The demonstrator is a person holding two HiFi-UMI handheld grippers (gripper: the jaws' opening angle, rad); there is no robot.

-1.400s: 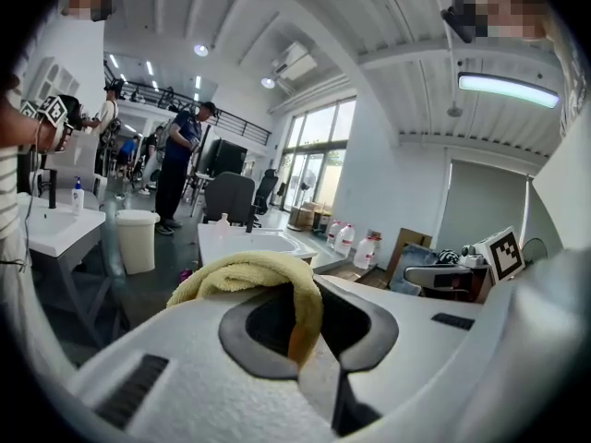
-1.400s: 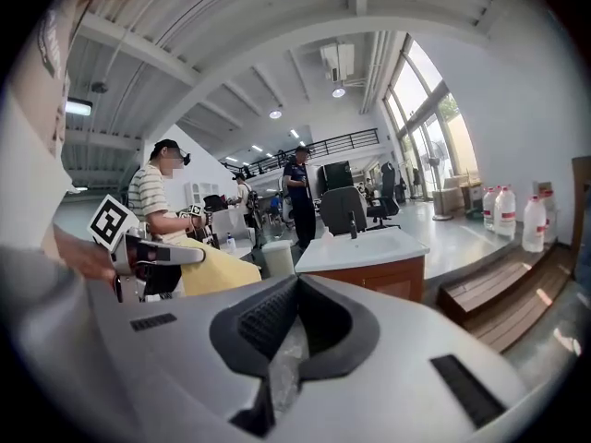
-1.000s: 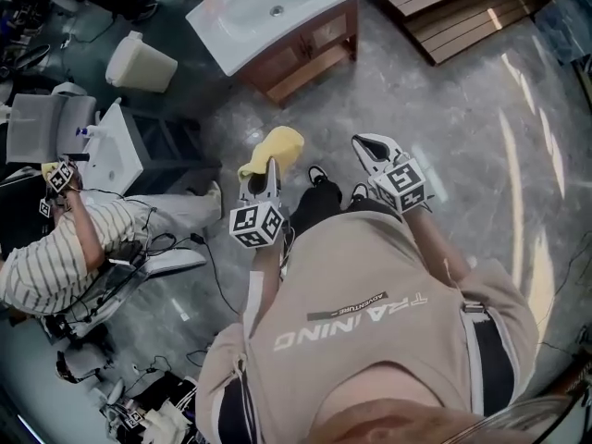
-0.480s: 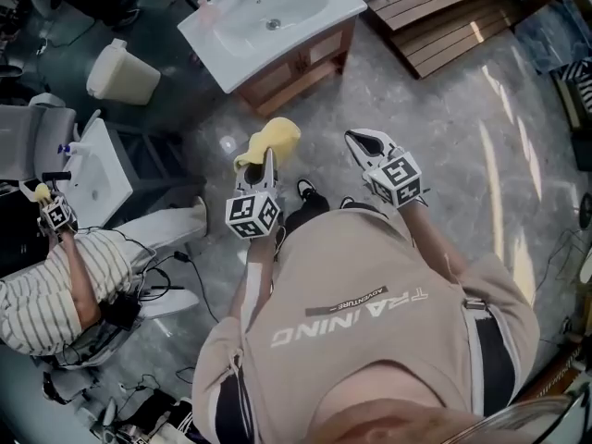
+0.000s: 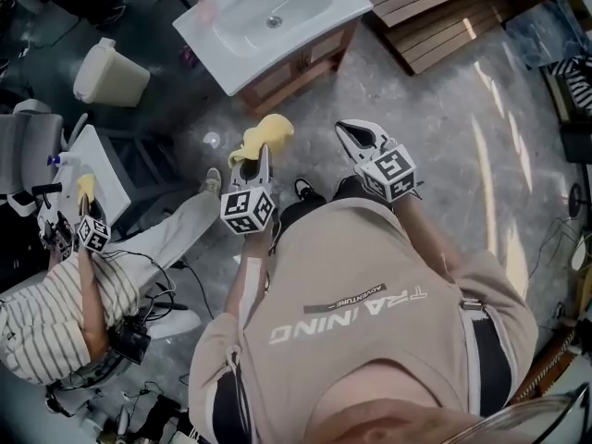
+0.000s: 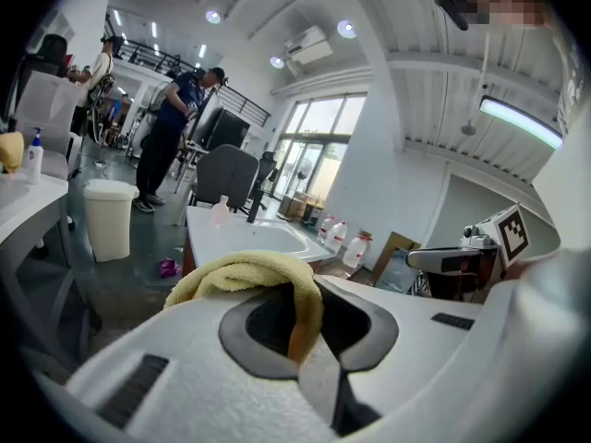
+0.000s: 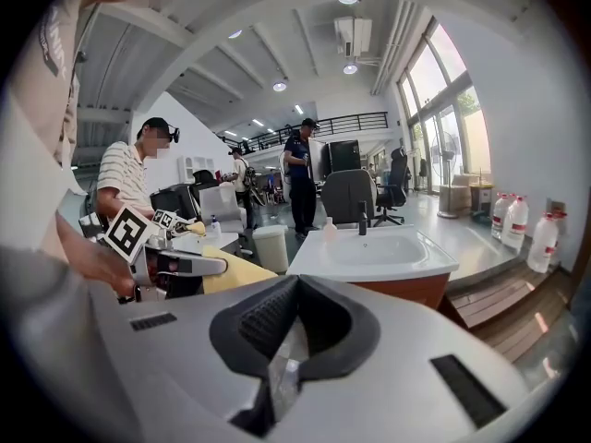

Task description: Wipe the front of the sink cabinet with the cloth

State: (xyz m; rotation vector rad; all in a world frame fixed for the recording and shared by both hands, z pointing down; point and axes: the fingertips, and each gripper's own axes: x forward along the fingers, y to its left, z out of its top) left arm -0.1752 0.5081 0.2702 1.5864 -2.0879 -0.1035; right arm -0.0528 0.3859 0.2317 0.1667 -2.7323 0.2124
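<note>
The sink cabinet (image 5: 298,66) stands ahead, wood-fronted under a white basin (image 5: 268,21). My left gripper (image 5: 262,158) is shut on a yellow cloth (image 5: 264,133), held above the floor and short of the cabinet's front, not touching it. In the left gripper view the cloth (image 6: 245,280) bulges up between the pads, with the basin (image 6: 249,238) beyond. My right gripper (image 5: 350,137) hangs beside it, shut and holding nothing. In the right gripper view the basin (image 7: 374,247) and cabinet front (image 7: 411,289) lie ahead, and the left gripper (image 7: 189,266) with its cloth (image 7: 231,270) shows at left.
A white bin (image 5: 109,72) stands left of the cabinet. A person in a striped shirt (image 5: 51,326) works at a second sink (image 5: 100,169) on the left, with cables (image 5: 157,294) on the floor. Wooden pallets (image 5: 444,17) lie at back right. A pink bottle (image 5: 202,7) stands on the basin.
Both grippers, and the cloth with the left one, have come slightly nearer the sink cabinet. The other person's arm and gripper have shifted at the left.
</note>
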